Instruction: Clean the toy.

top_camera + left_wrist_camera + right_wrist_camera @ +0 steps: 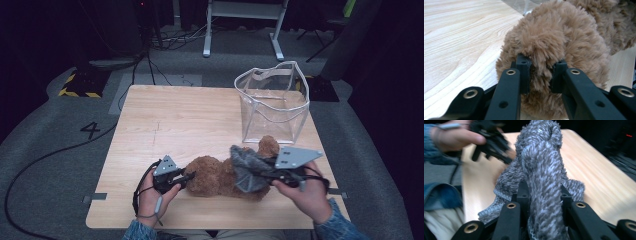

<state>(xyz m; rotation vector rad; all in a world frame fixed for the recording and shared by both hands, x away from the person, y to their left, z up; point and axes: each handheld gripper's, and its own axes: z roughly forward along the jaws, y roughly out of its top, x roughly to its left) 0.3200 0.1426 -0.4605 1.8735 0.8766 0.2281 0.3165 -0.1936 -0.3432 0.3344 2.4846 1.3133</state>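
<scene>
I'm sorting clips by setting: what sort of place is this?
Probably a lab or studio set up for recording: a lone wooden table on grey carpet, cables trailing over the floor, and yellow-black hazard tape near a stand.

The grey knitted cloth (248, 170) covers the middle of the teddy bear (210, 176), so its body there is hidden. In the left gripper view the bear runs off the top and right edges. In the right gripper view the other hand (454, 136) is blurred, and the cloth's lower end sinks behind the claw.
</scene>
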